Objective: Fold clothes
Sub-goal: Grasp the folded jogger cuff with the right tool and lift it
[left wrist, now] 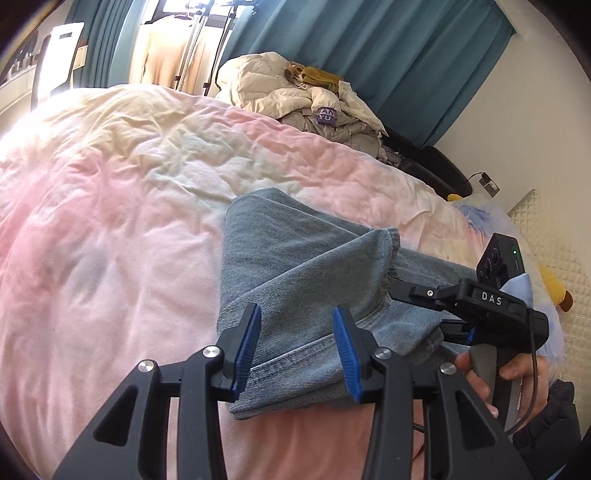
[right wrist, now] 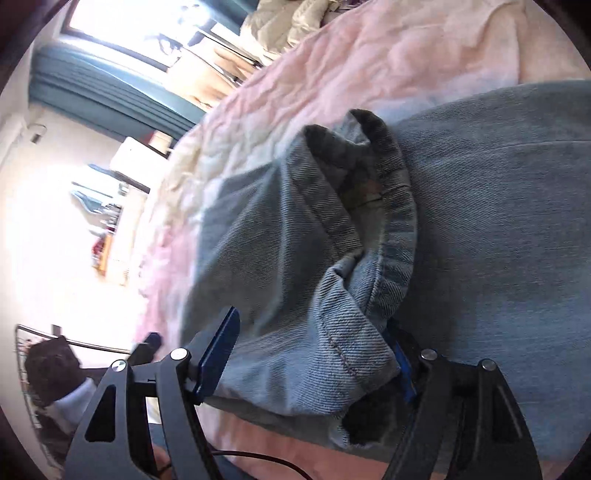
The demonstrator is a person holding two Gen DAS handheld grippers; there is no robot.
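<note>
Pink duvet [left wrist: 110, 221] broad, bare beyond folded jeans [left wrist: 295, 266].

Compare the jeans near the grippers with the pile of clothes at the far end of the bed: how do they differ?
The jeans are blue denim; the pile of clothes is mostly cream and beige. The jeans lie flattened in folded layers, while the pile is crumpled and heaped. The jeans are one garment close to the left gripper; the pile looks like several pieces, far away. Both rest on the pink bedcover.

Pink and cream duvet [left wrist: 129, 192] lying rumpled across the bed, heap of pale bedding and clothes [left wrist: 306, 99] sitting at its far edge, teal curtains [left wrist: 388, 55] hanging behind, sunlight glaring through the window [right wrist: 122, 33].
</note>
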